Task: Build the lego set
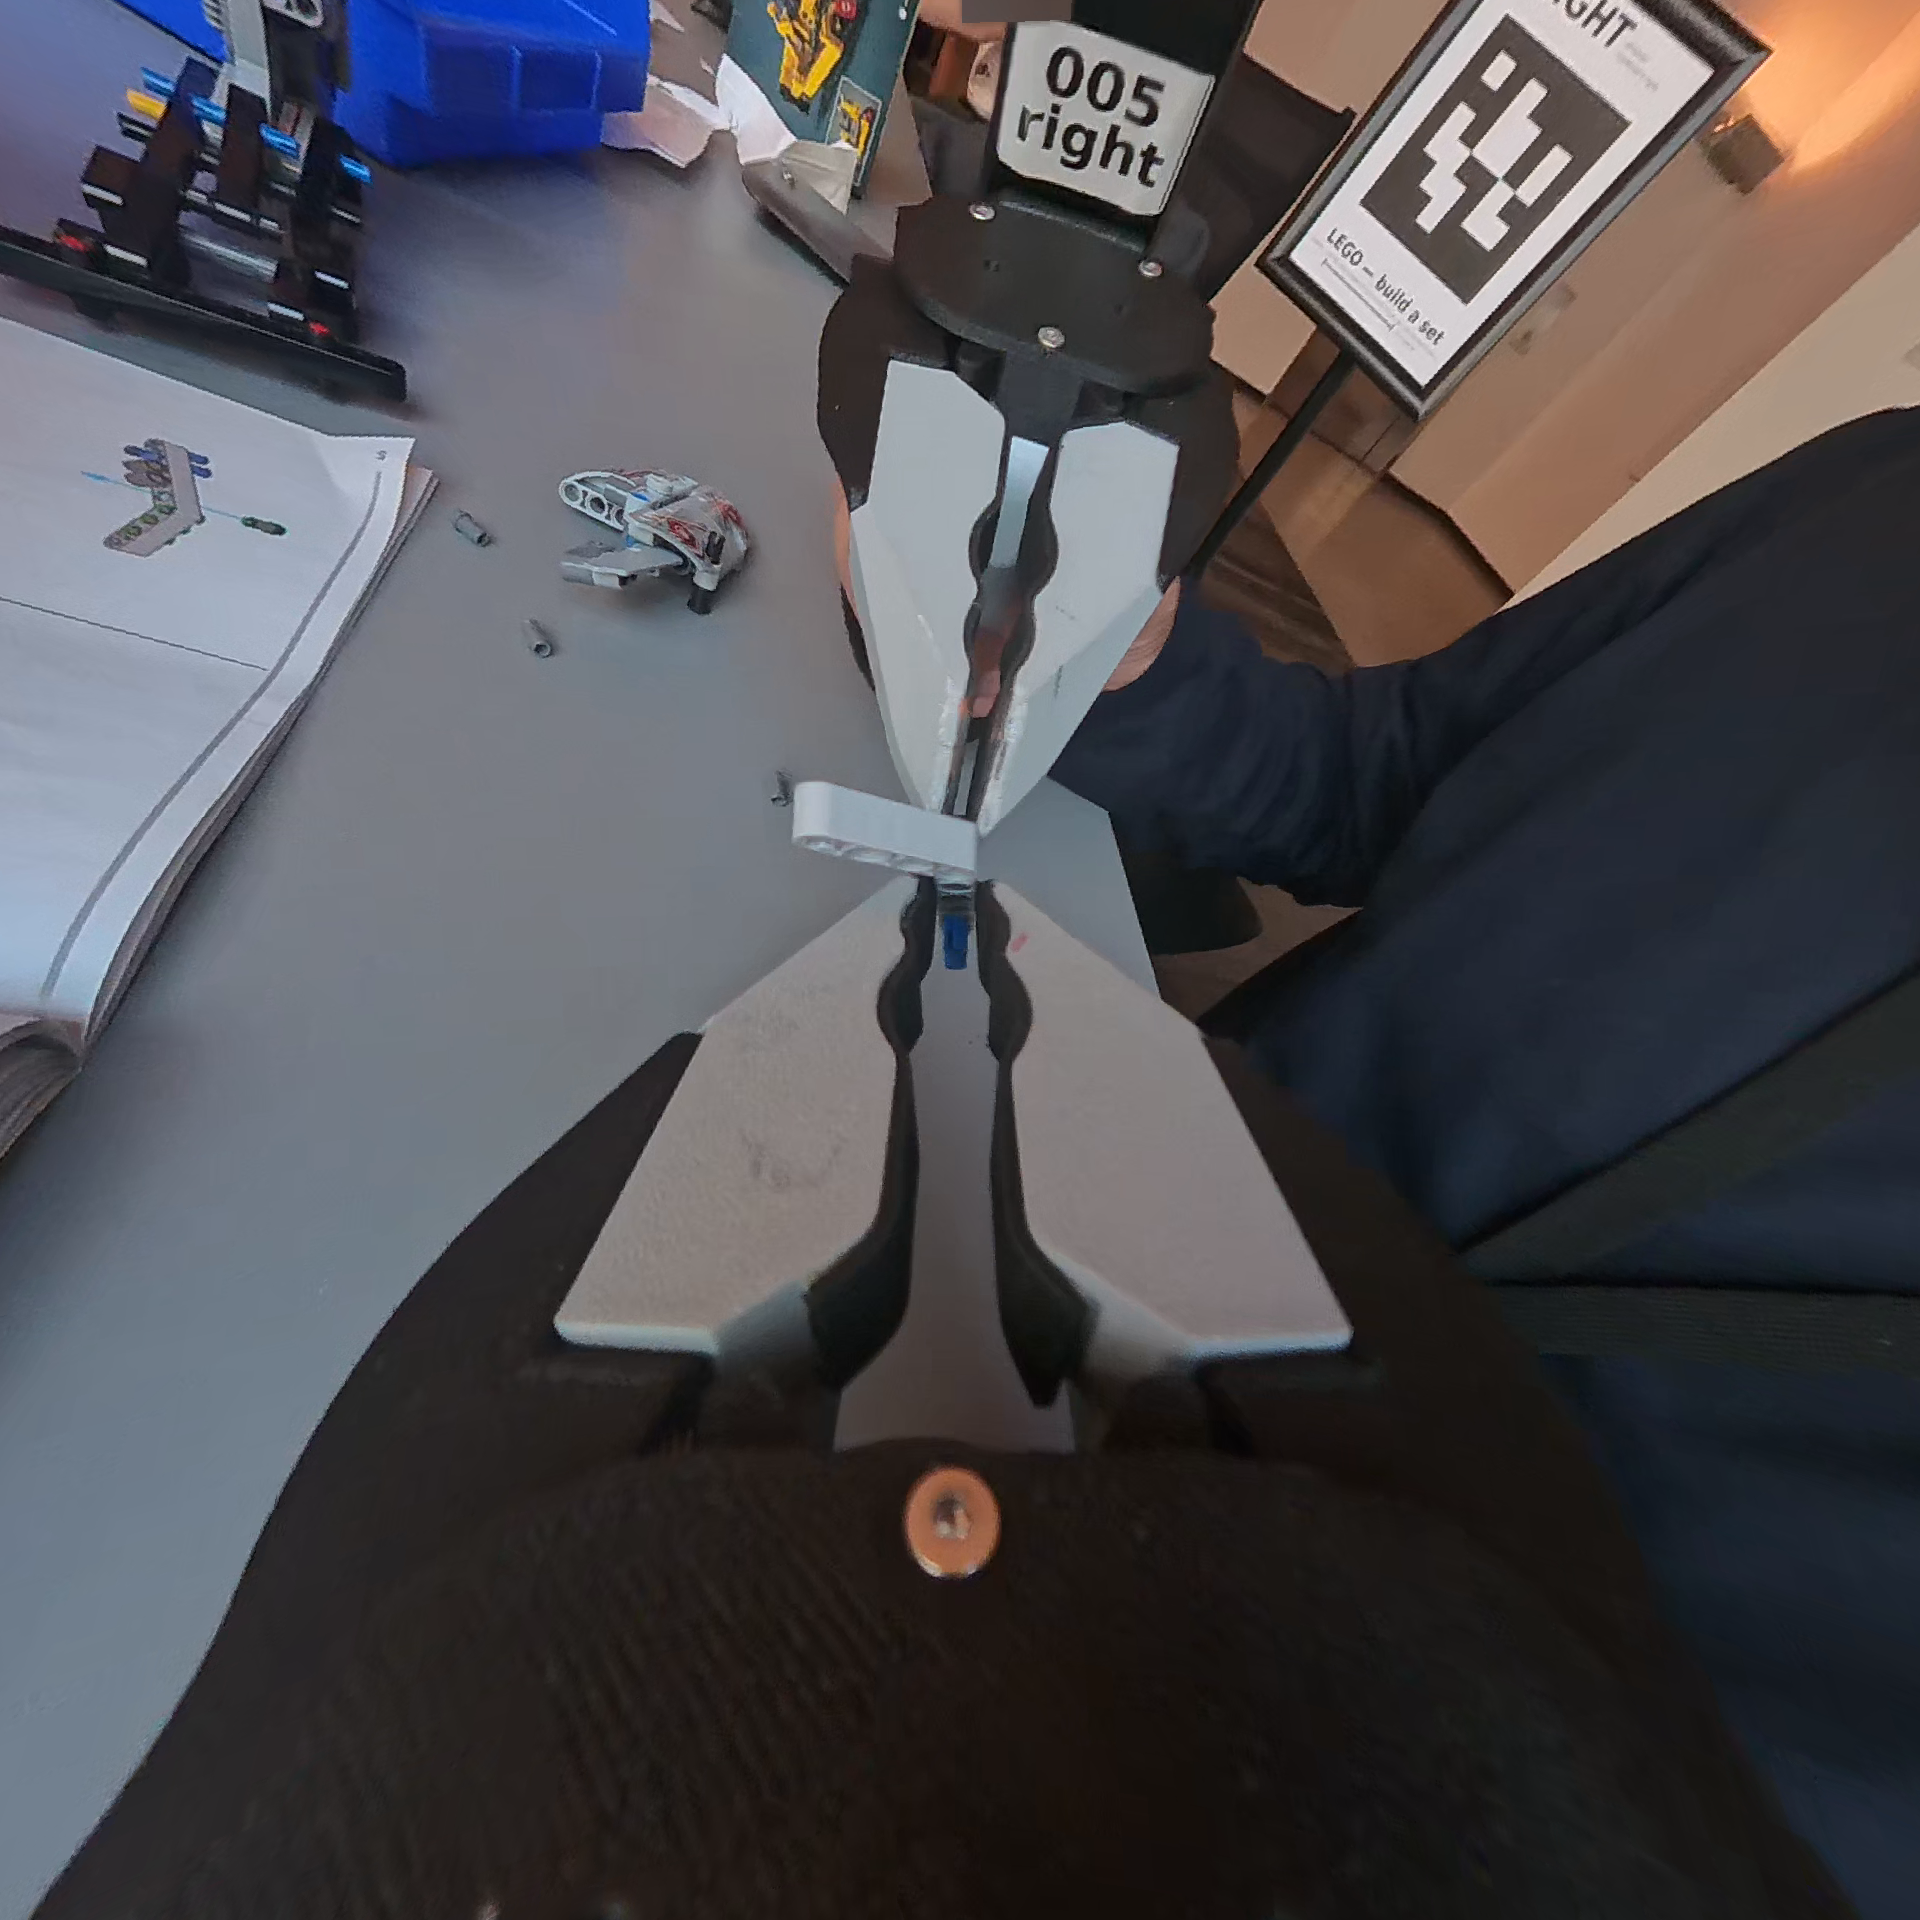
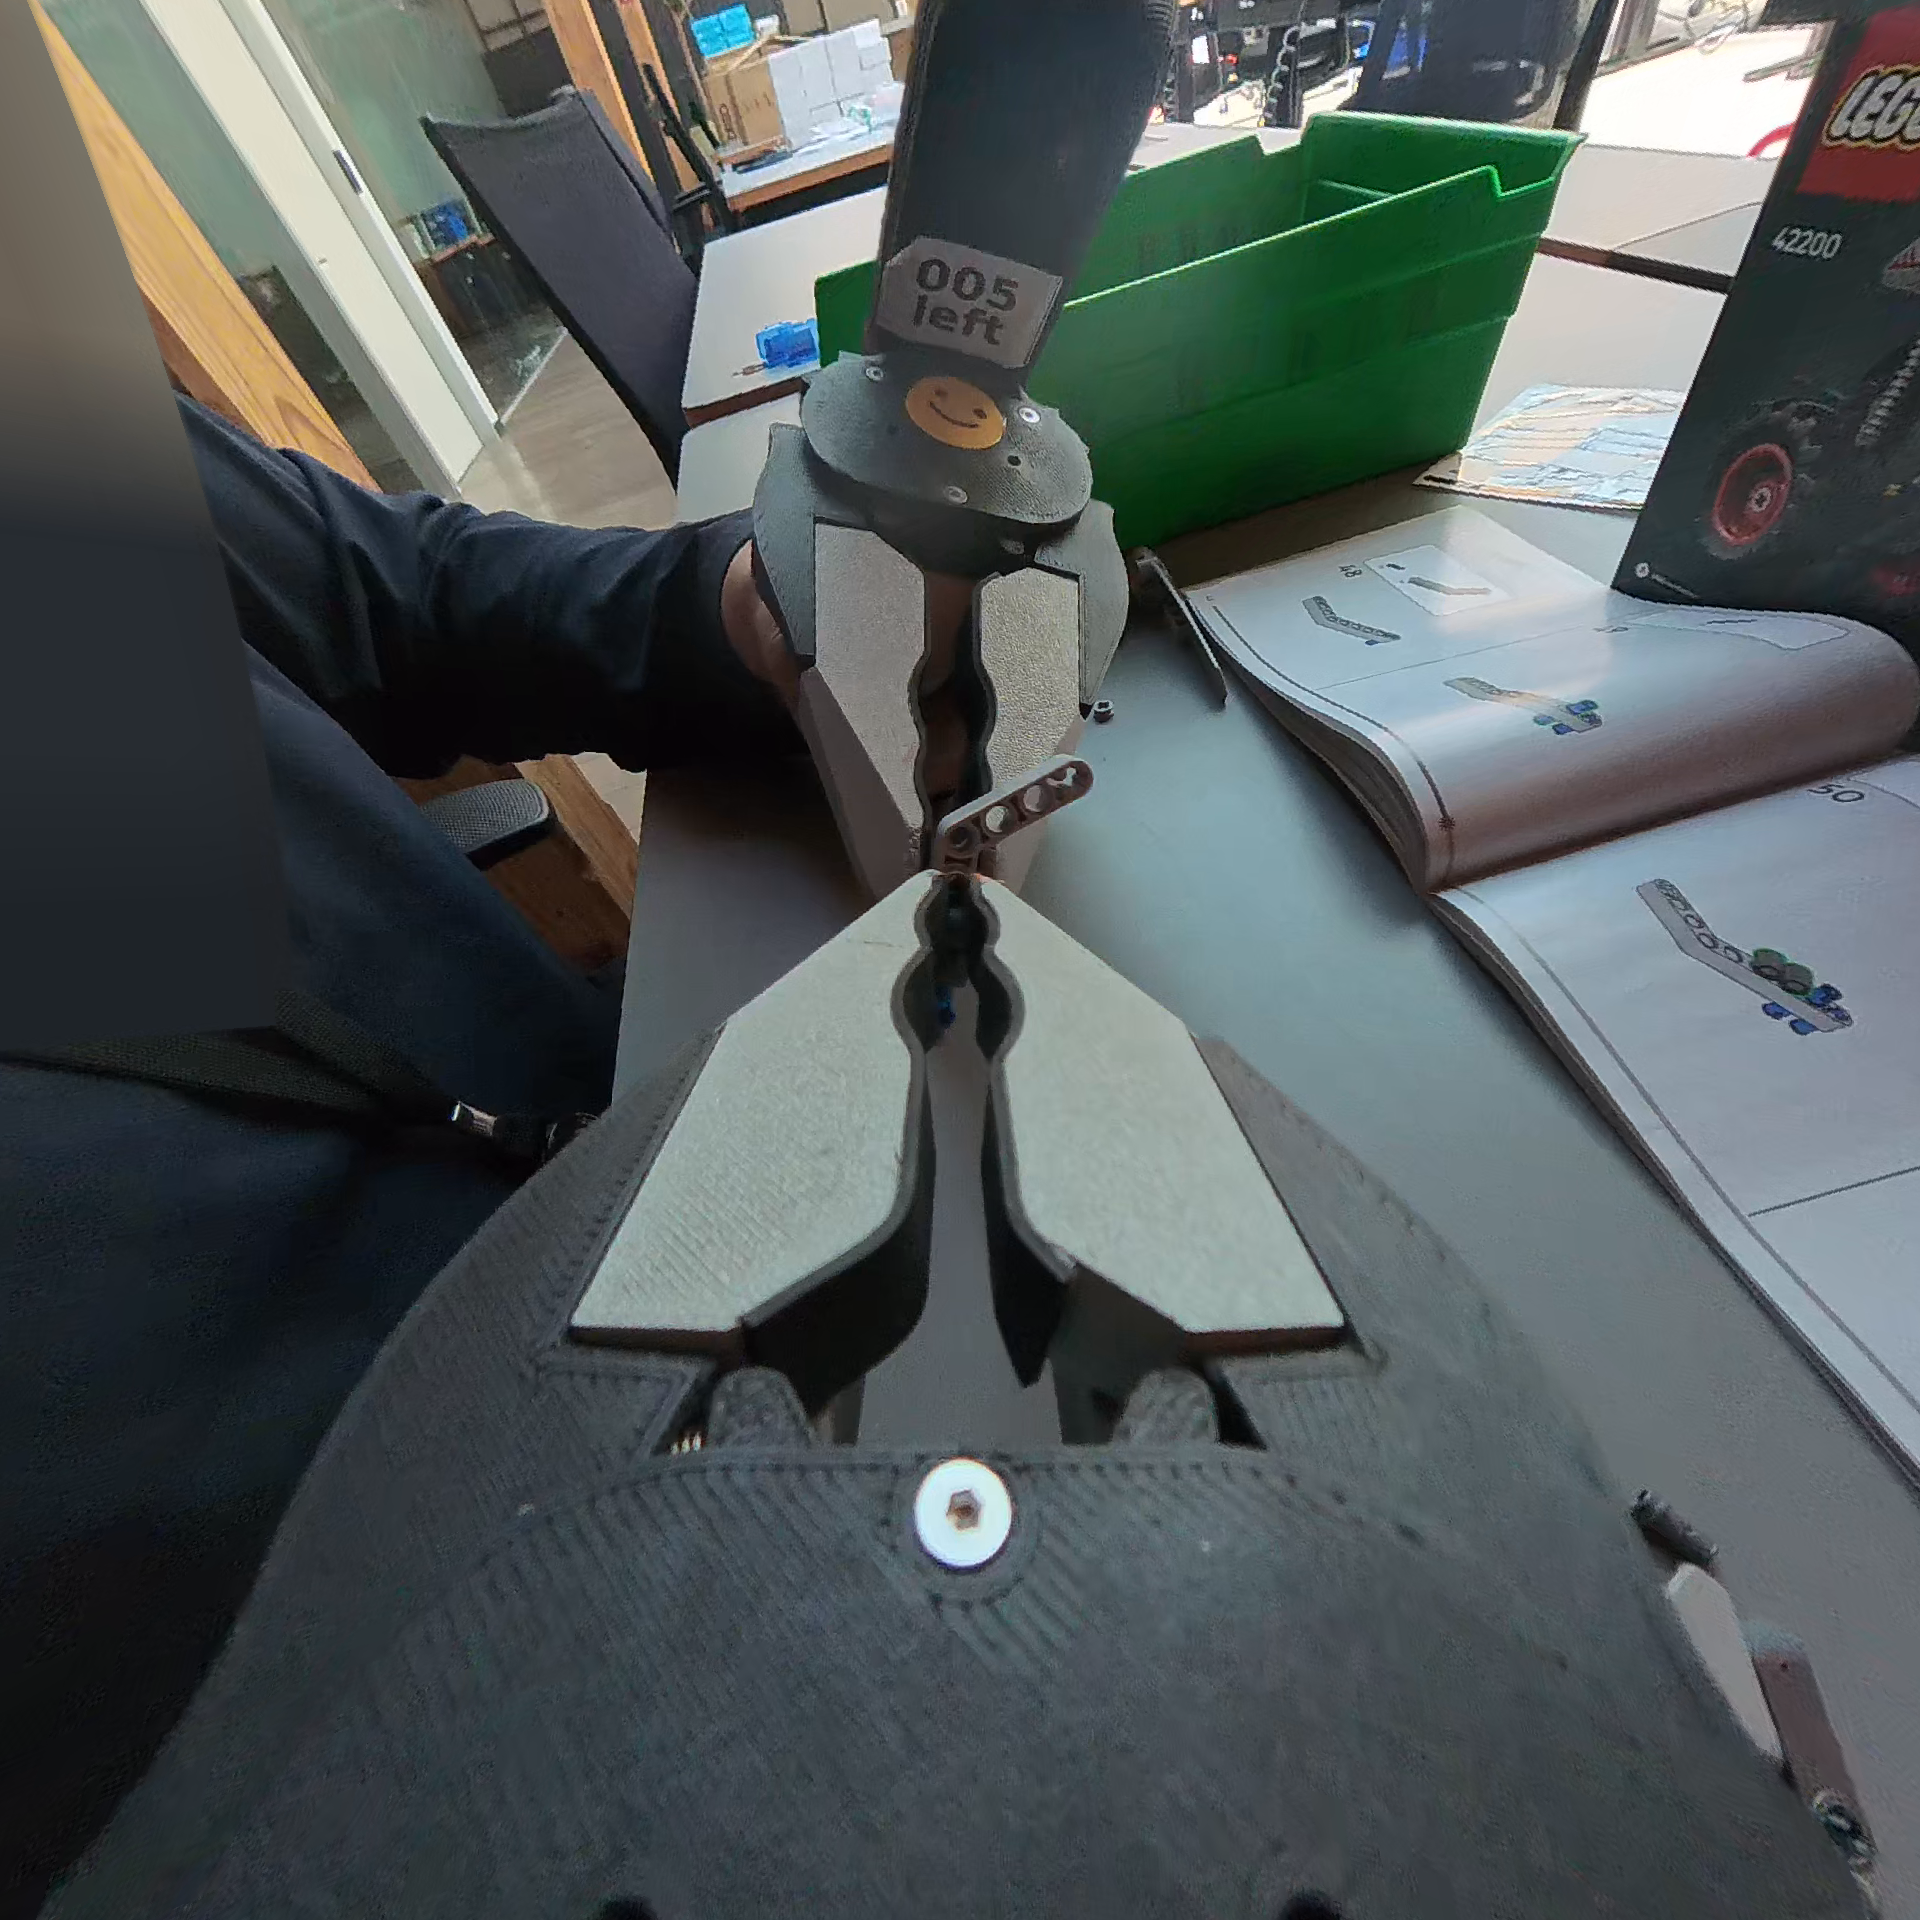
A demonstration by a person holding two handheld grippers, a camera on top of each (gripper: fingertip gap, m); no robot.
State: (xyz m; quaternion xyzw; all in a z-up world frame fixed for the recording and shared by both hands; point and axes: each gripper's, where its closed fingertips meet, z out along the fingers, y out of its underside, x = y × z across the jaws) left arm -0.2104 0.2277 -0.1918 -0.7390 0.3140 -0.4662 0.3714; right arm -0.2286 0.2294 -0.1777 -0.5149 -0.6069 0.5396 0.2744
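1. Nearest in the left wrist view, the left gripper (image 1: 951, 899) has its matte grey, wavy-edged tongs drawn together on a small blue pin (image 1: 954, 940) of glossy plastic, pointing to 12 o'clock
2. Just past it, the light grey beam (image 1: 883, 831), flat with round-ended holes, hangs above the table between the two tool tips and juts towards 9 o'clock
3. In the right wrist view, the right gripper (image 2: 951, 883) has its tongs nearly closed on a dark pin (image 2: 951, 925) that meets the beam's end; whether they also touch the beam I cannot tell
4. My reading: this is one pin-into-beam step and it does not look seated yet, so it is a small sub-assembly with much of the set left
5. Farther out at 10 o'clock on the smooth grey table (image 1: 468, 883) lie two loose grey pins (image 1: 473, 528) and a crinkled clear parts bag (image 1: 655, 530), still holding pieces
6. At 9 o'clock the paper instruction booklet (image 1: 156, 623) lies open at beam diagrams
7. Farthest, at 11 o'clock, stands a partly built black model (image 1: 208, 229) with blue pins sticking out (finished work so far) beside a blue plastic bin (image 1: 488, 83)
8. From the right wrist view, a ribbed green bin (image 2: 1299, 312) sits at 1 o'clock and the cardboard Lego box (image 2: 1787, 364) at 2 o'clock
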